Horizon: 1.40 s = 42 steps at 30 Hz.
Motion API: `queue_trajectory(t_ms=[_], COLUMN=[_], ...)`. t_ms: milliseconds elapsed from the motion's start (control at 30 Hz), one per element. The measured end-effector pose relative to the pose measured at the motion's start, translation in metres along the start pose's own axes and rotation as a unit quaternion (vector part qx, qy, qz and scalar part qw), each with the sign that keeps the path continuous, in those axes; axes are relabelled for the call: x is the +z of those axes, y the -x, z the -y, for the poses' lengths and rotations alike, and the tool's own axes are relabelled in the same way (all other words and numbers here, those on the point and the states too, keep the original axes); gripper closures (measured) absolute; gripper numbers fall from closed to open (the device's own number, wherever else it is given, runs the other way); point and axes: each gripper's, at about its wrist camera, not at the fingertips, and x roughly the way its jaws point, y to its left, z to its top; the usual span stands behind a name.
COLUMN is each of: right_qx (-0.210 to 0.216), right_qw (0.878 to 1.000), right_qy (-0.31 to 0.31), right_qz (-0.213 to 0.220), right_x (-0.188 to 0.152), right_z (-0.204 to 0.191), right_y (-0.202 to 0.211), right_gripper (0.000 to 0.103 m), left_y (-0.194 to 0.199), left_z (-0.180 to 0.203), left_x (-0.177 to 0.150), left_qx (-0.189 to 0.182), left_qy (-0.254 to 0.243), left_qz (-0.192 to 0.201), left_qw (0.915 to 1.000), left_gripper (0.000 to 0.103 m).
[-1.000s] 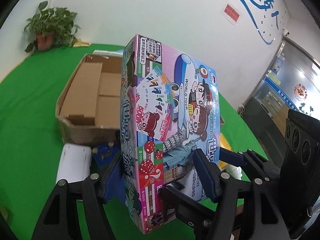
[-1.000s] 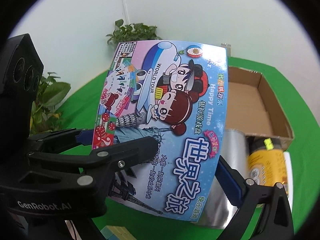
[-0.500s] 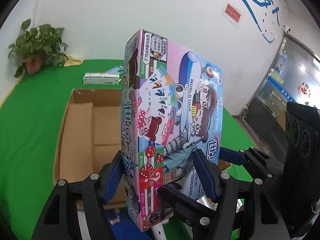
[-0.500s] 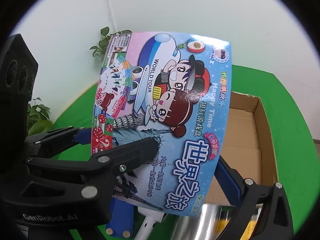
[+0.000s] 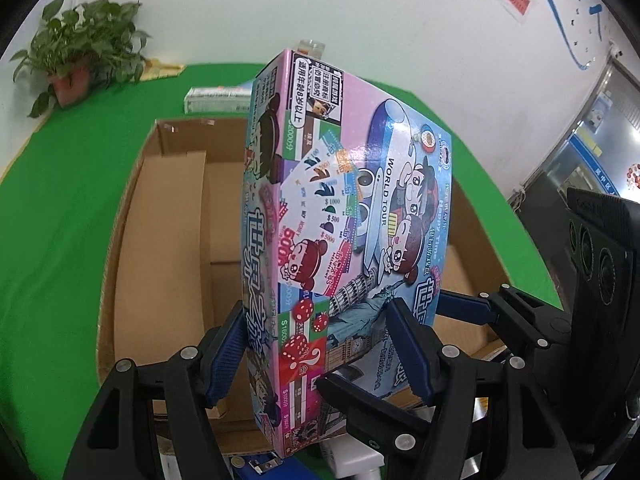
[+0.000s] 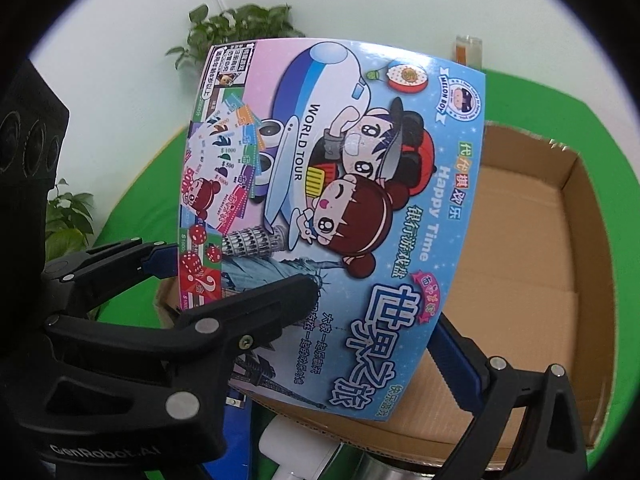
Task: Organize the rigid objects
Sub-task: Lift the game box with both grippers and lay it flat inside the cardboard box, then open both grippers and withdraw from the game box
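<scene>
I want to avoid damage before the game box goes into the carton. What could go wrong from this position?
1. Both the left gripper and the right gripper clamp only the lower end of the game box, so its tall upper part might tip or twist.
2. Held upright over the cardboard carton, the game box may catch the carton wall when lowered.
3. Uneven squeezing might dent its thin sides.

A: What do the tools look like?
B: Both the left gripper (image 5: pixel 320 356) and the right gripper (image 6: pixel 372 332) are matte black plastic with silver screw heads and blue pads lining the jaws.
A: Any markings?
B: "GenRobot.AI" in pale lettering.
</scene>
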Motion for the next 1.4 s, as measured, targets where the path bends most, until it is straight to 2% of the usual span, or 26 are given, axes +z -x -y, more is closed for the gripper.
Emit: queue_trajectory(t_ms=[167, 300, 533, 600, 633, 700, 833, 900, 967, 1000, 1033, 1067, 1167, 1233, 1300, 1333, 1367, 1400], right_qx=[0.008, 0.020, 0.024, 0.022, 0.020, 0.013, 0.016, 0.024, 0.010, 0.005, 0.004, 0.008, 0.004, 0.009, 0.010, -0.003, -0.028, -0.055], right_qw=[0.999, 0.997, 0.995, 0.995, 0.995, 0.991, 0.991, 0.991, 0.992, 0.992, 0.991, 0.991, 0.992, 0.993, 0.994, 0.996, 0.998, 0.998], right_qy=[0.000, -0.004, -0.007, -0.013, -0.016, -0.020, -0.015, -0.030, -0.038, -0.044, -0.049, -0.050, -0.036, -0.037, -0.041, -0.036, -0.023, -0.008], right_qz=[-0.042, -0.078, -0.092, -0.096, -0.101, -0.128, -0.132, -0.128, -0.123, -0.121, -0.124, -0.127, -0.121, -0.115, -0.098, -0.080, -0.053, -0.017], right_x=[-0.008, -0.011, -0.010, -0.009, -0.010, -0.014, -0.017, -0.014, -0.010, -0.008, -0.007, -0.006, -0.005, -0.006, -0.014, -0.018, -0.027, -0.033], right_z=[0.000, -0.001, -0.003, -0.002, 0.000, 0.002, -0.004, 0.001, 0.012, 0.015, 0.018, 0.019, 0.019, 0.022, 0.023, 0.026, 0.026, 0.019], right_y=[-0.026, -0.043, -0.047, -0.049, -0.051, -0.060, -0.062, -0.058, -0.054, -0.054, -0.057, -0.059, -0.059, -0.053, -0.045, -0.032, -0.011, 0.007], right_gripper=[0.006, 0.009, 0.014, 0.019, 0.028, 0.033, 0.035, 0.035, 0.035, 0.042, 0.054, 0.059, 0.059, 0.059, 0.057, 0.053, 0.036, 0.018], left_y=[-0.024, -0.036, -0.042, -0.040, -0.038, -0.033, -0.015, -0.006, 0.002, 0.007, 0.012, 0.018, 0.031, 0.043, 0.062, 0.070, 0.082, 0.093], left_z=[-0.008, -0.016, -0.033, -0.035, -0.036, -0.036, -0.033, -0.038, -0.043, -0.045, -0.047, -0.048, -0.047, -0.041, -0.034, -0.031, -0.026, -0.021], left_x=[-0.011, -0.019, -0.025, -0.026, -0.026, -0.028, -0.033, -0.031, -0.035, -0.038, -0.041, -0.045, -0.053, -0.062, -0.073, -0.079, -0.088, -0.096], left_qx=[0.009, 0.026, 0.031, 0.058, 0.056, 0.040, 0.046, 0.037, 0.027, 0.024, 0.021, 0.022, 0.027, 0.031, 0.041, 0.050, 0.066, 0.082], left_qy=[0.006, 0.008, 0.029, 0.024, 0.021, 0.020, 0.003, 0.008, 0.011, 0.010, 0.010, 0.010, 0.004, -0.004, -0.015, -0.019, -0.021, -0.026], left_qz=[-0.024, -0.028, -0.037, -0.033, -0.029, -0.025, 0.001, 0.010, 0.020, 0.027, 0.037, 0.046, 0.075, 0.100, 0.144, 0.169, 0.203, 0.233], left_qw=[0.9996, 0.9992, 0.9984, 0.9975, 0.9978, 0.9987, 0.9989, 0.9992, 0.9994, 0.9993, 0.9990, 0.9987, 0.9968, 0.9945, 0.9886, 0.9843, 0.9768, 0.9687], left_gripper=[0.037, 0.039, 0.042, 0.049, 0.052, 0.052, 0.052, 0.052, 0.052, 0.052, 0.052, 0.052, 0.052, 0.048, 0.032, 0.012, 0.001, 0.000])
